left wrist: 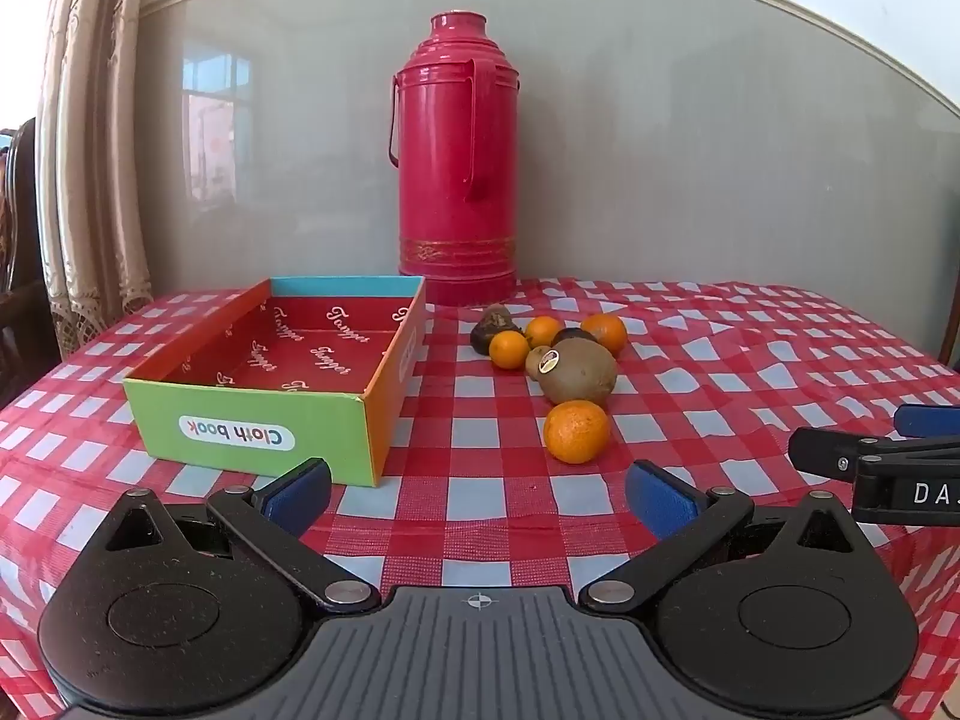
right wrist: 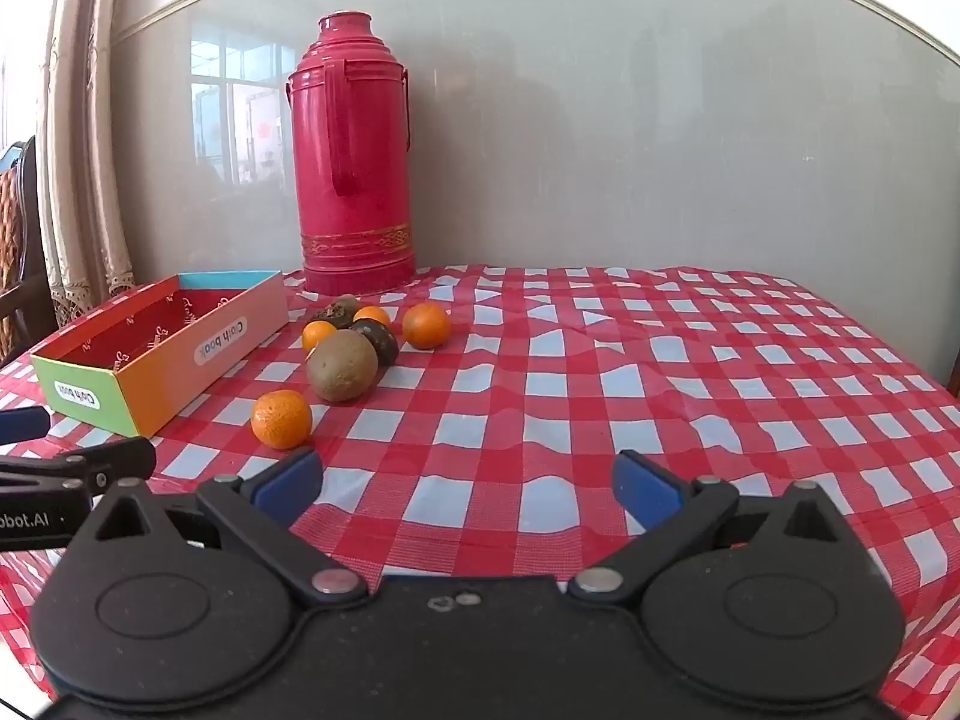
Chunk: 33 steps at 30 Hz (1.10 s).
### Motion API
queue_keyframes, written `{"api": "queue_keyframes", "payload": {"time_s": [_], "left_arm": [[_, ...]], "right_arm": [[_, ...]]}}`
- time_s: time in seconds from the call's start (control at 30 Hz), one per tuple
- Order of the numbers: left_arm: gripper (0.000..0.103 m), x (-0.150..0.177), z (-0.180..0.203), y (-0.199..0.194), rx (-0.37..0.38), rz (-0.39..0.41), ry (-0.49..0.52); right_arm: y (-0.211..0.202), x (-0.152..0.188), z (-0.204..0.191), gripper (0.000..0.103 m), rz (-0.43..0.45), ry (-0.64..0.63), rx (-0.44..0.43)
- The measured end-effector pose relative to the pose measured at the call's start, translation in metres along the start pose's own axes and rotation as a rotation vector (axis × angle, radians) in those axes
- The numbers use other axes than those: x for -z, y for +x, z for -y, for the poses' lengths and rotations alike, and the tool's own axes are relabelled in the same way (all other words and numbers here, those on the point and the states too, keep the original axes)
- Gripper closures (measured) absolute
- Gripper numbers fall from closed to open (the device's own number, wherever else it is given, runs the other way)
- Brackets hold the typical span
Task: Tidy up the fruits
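Altogether four oranges (left wrist: 576, 431), one kiwi (left wrist: 581, 372), one box (left wrist: 252, 420), one thermos (left wrist: 457, 162).

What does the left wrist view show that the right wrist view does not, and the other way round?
Only the left wrist view shows the whole red floor of the box, the sticker on the kiwi, and the right gripper at its right edge. Only the right wrist view shows the wide bare cloth to the right of the fruit, and the left gripper at its left edge. Both show the red thermos, the empty box, four oranges, the kiwi and dark fruits lying on the cloth, and open fingers holding nothing.
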<state>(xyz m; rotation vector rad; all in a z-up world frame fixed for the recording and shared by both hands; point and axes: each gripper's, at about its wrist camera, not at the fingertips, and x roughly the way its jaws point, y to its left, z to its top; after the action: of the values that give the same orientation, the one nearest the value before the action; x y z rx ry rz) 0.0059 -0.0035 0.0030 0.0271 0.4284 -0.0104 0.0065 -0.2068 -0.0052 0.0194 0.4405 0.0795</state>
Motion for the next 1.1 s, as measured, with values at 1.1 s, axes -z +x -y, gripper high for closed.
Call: {"api": "queue_keyframes", "payload": {"time_s": [1.1], "left_arm": [[0.000, 0.0008, -0.0011, -0.0063, 0.009, -0.002, -0.014]], "right_arm": [[0.0041, 0.0019, 0.0004, 0.005, -0.007, -0.005, -0.005]]}}
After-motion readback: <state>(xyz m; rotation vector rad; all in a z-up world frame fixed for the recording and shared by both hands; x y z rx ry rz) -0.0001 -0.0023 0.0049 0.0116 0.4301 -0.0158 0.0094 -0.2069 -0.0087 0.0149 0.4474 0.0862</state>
